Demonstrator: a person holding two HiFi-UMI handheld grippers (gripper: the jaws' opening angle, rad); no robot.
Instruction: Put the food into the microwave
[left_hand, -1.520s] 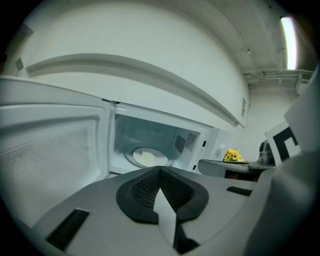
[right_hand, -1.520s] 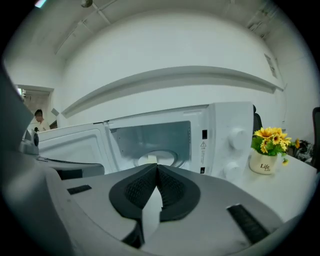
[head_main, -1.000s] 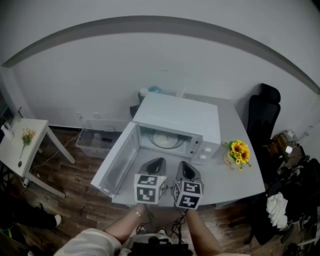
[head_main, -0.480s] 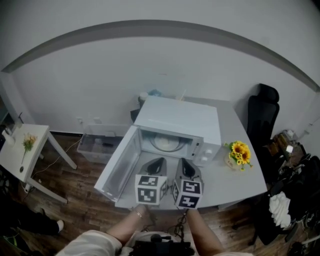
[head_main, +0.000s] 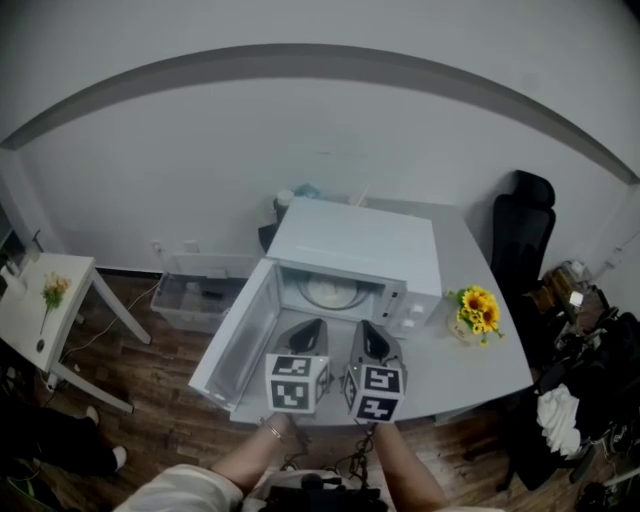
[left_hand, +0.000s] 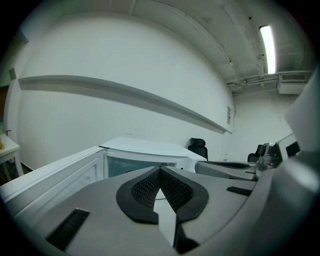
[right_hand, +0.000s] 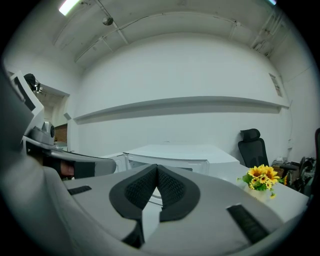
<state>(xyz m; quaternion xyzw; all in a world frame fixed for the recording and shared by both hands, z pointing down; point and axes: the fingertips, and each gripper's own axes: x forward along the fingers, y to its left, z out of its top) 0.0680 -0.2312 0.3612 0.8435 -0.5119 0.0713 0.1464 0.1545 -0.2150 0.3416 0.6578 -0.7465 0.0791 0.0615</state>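
The microwave (head_main: 355, 245) has a smooth white shell with a soft shine. The plate (head_main: 330, 290) inside it looks white and glossy. The bench (head_main: 480, 350) is grey, smooth and matt. The floor (head_main: 150, 410) at the lower left is dark wood planks. The left tool (left_hand: 160, 171) and right tool (right_hand: 157, 168) are matt grey plastic. Their black pads (left_hand: 146, 190) look rough, with a fine grid. The chair (head_main: 520, 235) is matt black.
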